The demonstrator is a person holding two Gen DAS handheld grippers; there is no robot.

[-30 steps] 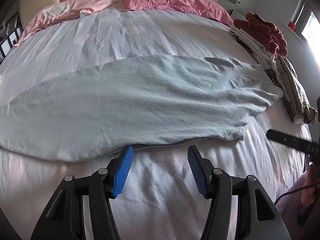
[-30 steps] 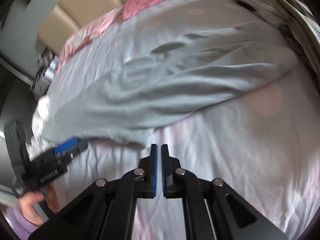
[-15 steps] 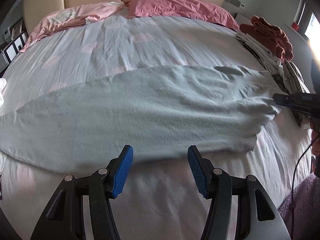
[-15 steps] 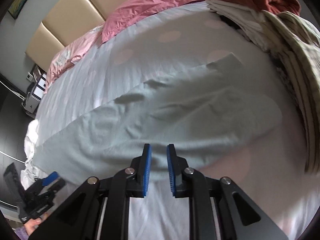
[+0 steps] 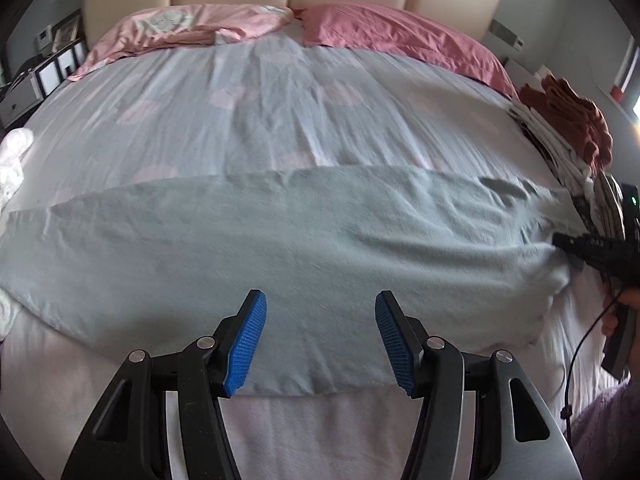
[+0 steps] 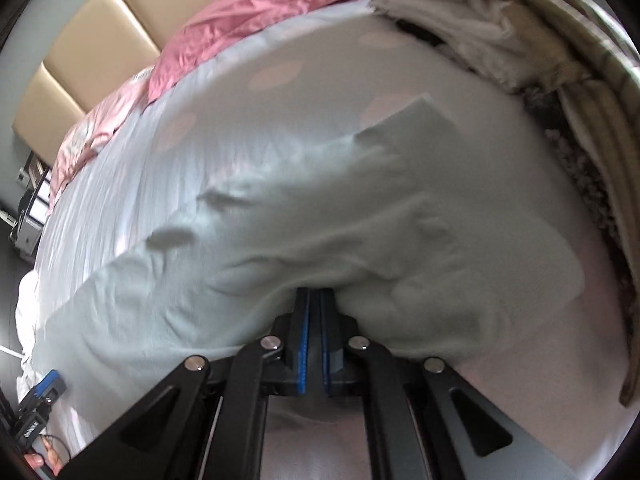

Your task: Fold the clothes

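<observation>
A wide bed (image 5: 280, 120) with pink pillows (image 5: 392, 36) filled the room. Across its near half lay the grey-green garment (image 5: 280, 240), soft, light and limp. The right gripper (image 6: 314, 300) was closing on a bunched fold at the garment's end; the left gripper (image 5: 318, 336) hung half-open and empty over its near hem, probably the best hold.

Soft daylight entered from a bright window (image 5: 637, 114) at the right edge of the left wrist view, which flared to white. Both fisheye views bowed the bed (image 5: 280, 120) strongly and darkened toward the corners. The right wrist view was motion-blurred, smearing the grey-green garment (image 6: 280, 220); shadows stayed faint and diffuse.
</observation>
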